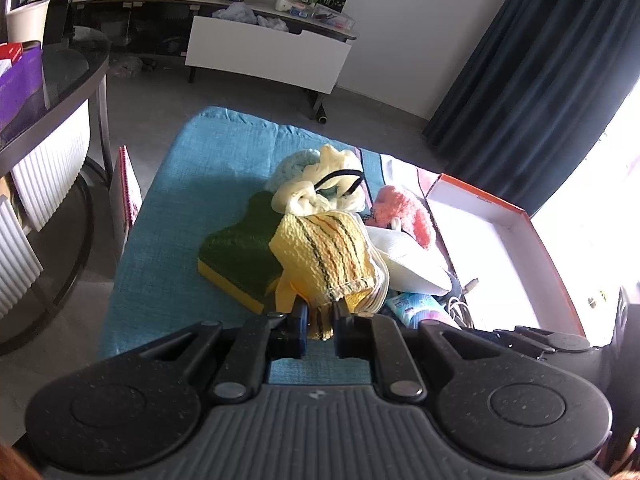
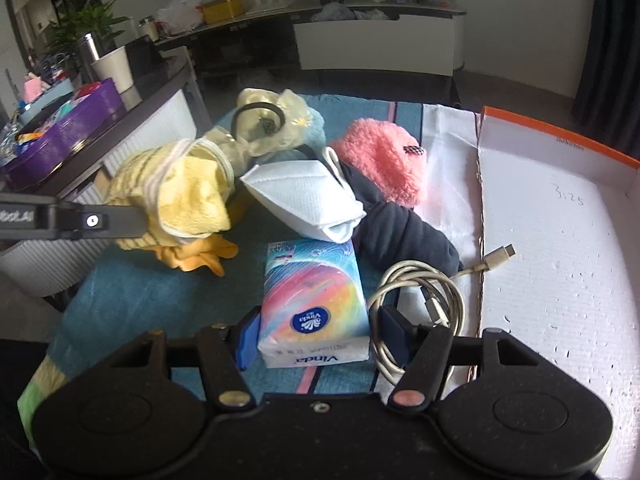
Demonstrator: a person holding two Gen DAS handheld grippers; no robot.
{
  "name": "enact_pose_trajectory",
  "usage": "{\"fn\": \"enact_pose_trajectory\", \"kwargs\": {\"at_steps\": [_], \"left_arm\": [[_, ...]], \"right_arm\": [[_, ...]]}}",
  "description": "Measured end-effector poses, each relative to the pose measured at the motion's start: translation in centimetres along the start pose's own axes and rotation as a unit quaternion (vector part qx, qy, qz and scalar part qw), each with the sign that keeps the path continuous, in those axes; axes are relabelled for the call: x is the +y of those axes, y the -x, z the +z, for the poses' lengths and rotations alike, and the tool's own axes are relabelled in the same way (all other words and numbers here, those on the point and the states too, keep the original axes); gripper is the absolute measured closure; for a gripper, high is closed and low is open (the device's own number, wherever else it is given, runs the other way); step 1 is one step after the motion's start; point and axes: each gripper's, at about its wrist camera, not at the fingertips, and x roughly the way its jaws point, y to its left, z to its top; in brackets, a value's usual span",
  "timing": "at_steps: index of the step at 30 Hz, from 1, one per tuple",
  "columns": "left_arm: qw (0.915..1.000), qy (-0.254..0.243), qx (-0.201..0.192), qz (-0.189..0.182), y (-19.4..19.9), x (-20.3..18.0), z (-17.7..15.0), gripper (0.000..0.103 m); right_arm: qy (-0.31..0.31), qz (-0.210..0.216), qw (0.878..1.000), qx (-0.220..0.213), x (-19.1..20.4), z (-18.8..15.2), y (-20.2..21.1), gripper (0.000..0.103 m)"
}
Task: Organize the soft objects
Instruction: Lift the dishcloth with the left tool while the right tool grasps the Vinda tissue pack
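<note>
Soft things are mostly unsorted: the pink plush (image 2: 384, 160), white mask (image 2: 304, 200), dark cloth (image 2: 404, 232) and green sponge (image 1: 240, 256) lie heaped on the blue-covered desk (image 1: 180, 216), and the orange-rimmed box (image 2: 560, 280) beside them looks empty. The left tool (image 1: 320, 316) is clamped on the yellow knitted cloth (image 1: 324, 256), lifting it. The right tool (image 2: 316, 332) straddles the tissue pack (image 2: 312, 304), its jaws wide and seemingly not yet pressing.
</note>
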Motion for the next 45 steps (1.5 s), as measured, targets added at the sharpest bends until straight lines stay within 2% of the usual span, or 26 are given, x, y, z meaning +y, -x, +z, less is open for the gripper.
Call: {"fn": "enact_pose_trajectory", "kwargs": {"at_steps": [5,10,14,18,21,23,24,26,28,30,31,32,35,38,42,43,44,45], "left_arm": [[0.9997,0.008,-0.007,-0.019,0.6,-0.1,0.2,0.088],[0.9992,0.002,-0.017,-0.036,1.4,-0.7,0.6,0.088],[0.9995,-0.011,-0.007,-0.029,0.7,-1.1,0.1,0.086],[0.9996,-0.022,0.011,-0.013,-0.4,-0.8,-1.3,0.078],[0.9994,-0.03,0.016,0.001,-0.8,-0.3,-1.8,0.067],[0.9992,-0.034,0.017,0.009,-1.0,-0.2,-1.8,0.053],[0.999,-0.041,0.015,0.011,-0.9,-0.4,-1.8,0.05],[0.9979,-0.061,0.006,0.02,-0.8,-0.9,-1.5,0.03],[0.9957,-0.087,-0.002,0.033,-0.8,-1.8,-1.5,0.024],[0.9931,-0.108,-0.001,0.046,-1.3,-2.5,-1.5,0.027],[0.9923,-0.113,0.006,0.051,-1.8,-2.6,-1.7,0.037],[0.9916,-0.115,0.017,0.057,-2.4,-2.6,-1.8,0.058],[0.992,-0.108,0.029,0.058,-2.9,-2.2,-2.2,0.08],[0.9945,-0.097,0.01,0.04,-1.5,-1.8,-2.1,0.086],[0.9975,-0.066,-0.026,0.004,0.9,-1.2,-1.0,0.086],[0.9979,-0.055,-0.034,-0.002,1.6,-0.9,-0.6,0.086],[0.9982,-0.044,-0.04,-0.008,2.1,-0.5,-0.3,0.086],[0.9982,-0.037,-0.046,-0.01,2.5,-0.4,0.0,0.086]], "right_arm": [[-0.018,0.016,1.0,-0.003,-0.7,-0.3,0.7,0.029],[-0.002,0.01,1.0,-0.004,-0.5,-0.2,1.5,0.028],[0.022,-0.005,1.0,0.004,0.0,-0.6,1.1,0.025],[0.033,-0.004,0.999,0.015,0.1,-1.3,0.8,0.024],[0.038,-0.002,0.999,0.014,0.1,-1.4,0.9,0.023],[0.036,0.003,0.999,0.011,0.0,-1.4,1.2,0.023],[0.035,0.003,0.999,0.01,0.0,-1.4,1.3,0.022],[0.038,0.005,0.999,0.006,0.0,-1.4,1.7,0.021],[0.045,0.004,0.999,0.008,0.2,-1.4,1.7,0.02],[0.047,0.004,0.999,0.009,0.3,-1.5,1.6,0.02],[0.047,0.003,0.999,0.01,0.4,-1.5,1.5,0.02],[0.046,0.004,0.999,0.01,0.4,-1.5,1.5,0.02],[0.055,0.001,0.998,0.008,0.7,-1.5,1.5,0.02],[0.058,0.002,0.998,0.01,0.9,-1.4,1.2,0.02],[0.068,-0.003,0.997,0.018,1.3,-1.2,0.3,0.022],[0.07,-0.006,0.997,0.018,1.4,-1.2,0.2,0.024],[0.066,-0.006,0.998,0.013,1.4,-1.2,0.3,0.04],[0.059,0.0,0.998,0.01,1.3,-1.1,0.5,0.04]]}}
